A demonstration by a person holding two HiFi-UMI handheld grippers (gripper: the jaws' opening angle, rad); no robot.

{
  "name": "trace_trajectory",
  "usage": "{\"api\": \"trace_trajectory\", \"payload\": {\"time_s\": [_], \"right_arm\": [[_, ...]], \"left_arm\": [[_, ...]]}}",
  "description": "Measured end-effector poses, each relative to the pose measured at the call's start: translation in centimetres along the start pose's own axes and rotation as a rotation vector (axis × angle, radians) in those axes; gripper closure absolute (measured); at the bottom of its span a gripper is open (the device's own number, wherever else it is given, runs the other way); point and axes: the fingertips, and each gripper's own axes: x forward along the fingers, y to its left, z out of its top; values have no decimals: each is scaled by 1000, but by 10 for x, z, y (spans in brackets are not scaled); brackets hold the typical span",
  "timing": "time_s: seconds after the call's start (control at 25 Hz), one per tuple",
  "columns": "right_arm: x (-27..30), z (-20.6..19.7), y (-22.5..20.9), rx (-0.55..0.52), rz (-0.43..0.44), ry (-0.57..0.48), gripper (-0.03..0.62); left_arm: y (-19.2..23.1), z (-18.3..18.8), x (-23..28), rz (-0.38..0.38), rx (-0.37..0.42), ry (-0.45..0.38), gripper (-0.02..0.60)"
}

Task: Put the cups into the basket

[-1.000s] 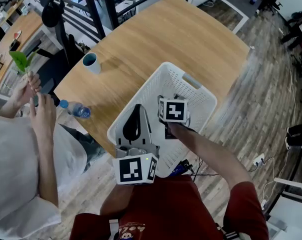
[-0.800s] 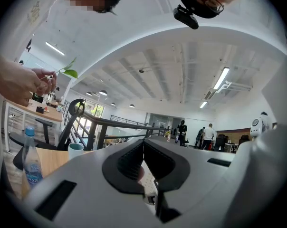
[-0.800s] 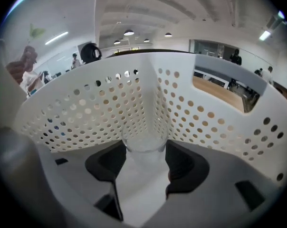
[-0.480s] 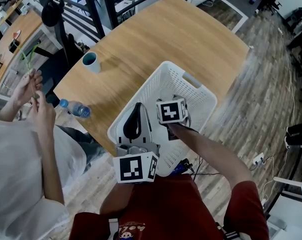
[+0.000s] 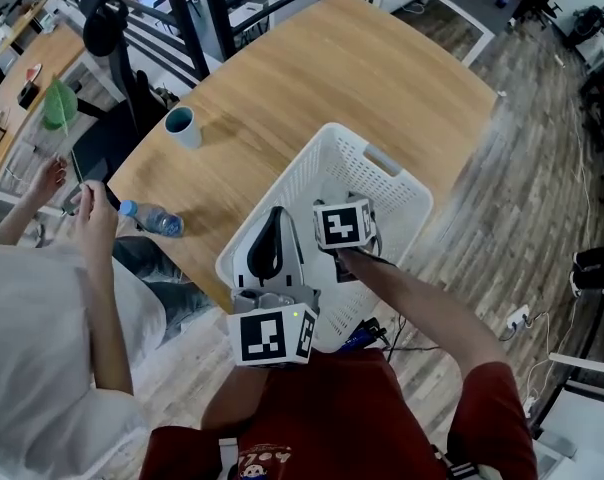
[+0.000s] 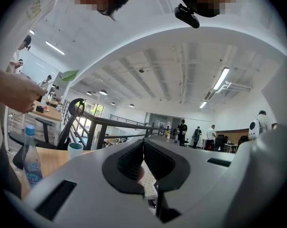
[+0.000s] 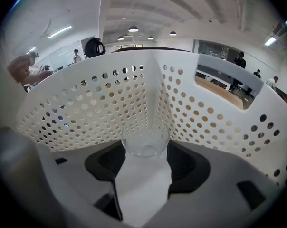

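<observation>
Holding item: clear cup (image 7: 144, 136), clamped between the jaws of the right gripper (image 7: 144, 151), whose pads press on it from both sides at a fairly wide spread. Location: inside the basket (image 5: 407, 193), low and close to a corner where two perforated white walls meet. In the head view the cup is hidden under that gripper's marker cube.

Right gripper: angled down into the basket from the near side.

Left gripper (image 5: 274, 218): jaws closed together with nothing between them, pointing level. It hangs over the basket's near left edge, just beside the right gripper.

Basket: white plastic with perforated walls and a handle slot in its far wall. It sits on the near edge of the table (image 5: 332, 68).

White cup (image 5: 182, 125): upright on the table's far left part, well apart from the basket, teal inside.

Water bottle (image 5: 152, 218): blue cap, lying at the table's left edge, near the white cup.

Table: light wood, rounded corners.

Other: a second person at the left, hand (image 5: 87, 223) raised near the bottle, and a green leaf (image 5: 58, 103) farther off.
</observation>
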Motion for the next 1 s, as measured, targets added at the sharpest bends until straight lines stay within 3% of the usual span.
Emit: {"api": "trace_trajectory", "payload": {"time_s": [0.32,0.56,0.76,1.0], "right_arm": [[-1,-1,8,-8,26,2,261],[0,-1,7,6,26,-1,253],[-1,0,15,36,76,-6,250],[-8,9,-1,-6,13,-38,250]], "left_arm": [[1,0,-2,7,4,-3,574],[3,-1,-2,9,-2,-1,574],[3,-3,-1,9,-1,1,574],[2,-3,-2,5,3,6,574]]}}
